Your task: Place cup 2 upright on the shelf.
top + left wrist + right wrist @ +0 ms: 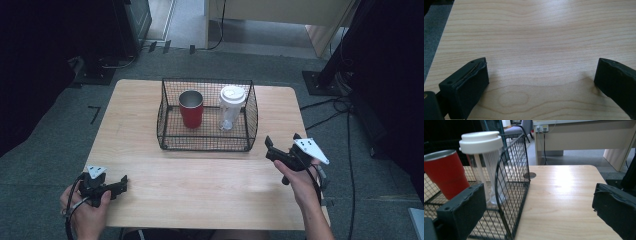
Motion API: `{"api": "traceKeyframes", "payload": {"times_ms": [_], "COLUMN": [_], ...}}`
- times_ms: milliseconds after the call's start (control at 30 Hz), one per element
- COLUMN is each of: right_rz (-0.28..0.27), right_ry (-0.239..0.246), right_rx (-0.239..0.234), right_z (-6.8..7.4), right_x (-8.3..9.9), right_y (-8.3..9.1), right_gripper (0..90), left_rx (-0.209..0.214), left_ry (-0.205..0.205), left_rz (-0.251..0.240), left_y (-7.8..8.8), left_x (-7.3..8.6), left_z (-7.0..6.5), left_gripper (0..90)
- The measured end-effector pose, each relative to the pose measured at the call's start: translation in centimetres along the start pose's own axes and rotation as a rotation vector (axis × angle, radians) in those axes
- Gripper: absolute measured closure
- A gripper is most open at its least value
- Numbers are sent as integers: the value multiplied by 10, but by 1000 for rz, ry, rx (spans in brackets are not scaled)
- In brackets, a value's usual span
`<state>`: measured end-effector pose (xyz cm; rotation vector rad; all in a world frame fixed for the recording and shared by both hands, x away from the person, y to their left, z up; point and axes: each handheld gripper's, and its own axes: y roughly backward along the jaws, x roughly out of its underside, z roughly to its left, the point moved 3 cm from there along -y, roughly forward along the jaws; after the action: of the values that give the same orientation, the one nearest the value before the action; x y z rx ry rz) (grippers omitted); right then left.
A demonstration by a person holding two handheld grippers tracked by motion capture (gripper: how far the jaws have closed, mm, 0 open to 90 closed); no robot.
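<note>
High view: a black wire basket (207, 142) is seen at table centre, holding a red cup (191, 108) and, at its 3 o'clock, a clear tumbler (231, 107) with white lid. The right gripper (284, 146) is held at the basket's 4 o'clock, jaws wide; the left gripper (123, 183) at 7 o'clock.

Left gripper view: jaws are spread wide over bare table (536, 37), nothing held.

Right gripper view: jaws wide, empty; tumbler and cup are seen at 10 o'clock behind the mesh.
</note>
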<state>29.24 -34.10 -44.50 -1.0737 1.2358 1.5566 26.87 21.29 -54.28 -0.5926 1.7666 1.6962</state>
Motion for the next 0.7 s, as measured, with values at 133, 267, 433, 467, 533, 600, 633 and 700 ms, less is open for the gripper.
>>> {"api": "traceKeyframes", "payload": {"times_ms": [133,267,433,467,533,600,633,700], "right_rz": [11,26,42,45,52,64,68,79], "right_ry": [4,-1,-11,-11,-8,0,-2,5], "right_rx": [5,20,42,46,54,63,65,69], "right_z": [-8,-18,-30,-32,-36,-41,-43,-47], "right_x": [11,23,37,39,44,49,52,56], "right_y": [8,15,22,24,26,28,30,32], "right_gripper": [0,0,0,0,0,0,0,0], "left_rx": [0,0,0,0,0,0,0,0], "left_ry": [0,-1,-1,-1,-2,-2,-2,-2], "left_rz": [0,1,1,1,2,2,2,2], "left_y": [0,0,0,0,0,0,0,0], "left_x": [0,0,0,0,0,0,0,0], "left_z": [0,0,0,0,0,0,0,0], "left_gripper": [0,0,0,0,0,0,0,0]}}
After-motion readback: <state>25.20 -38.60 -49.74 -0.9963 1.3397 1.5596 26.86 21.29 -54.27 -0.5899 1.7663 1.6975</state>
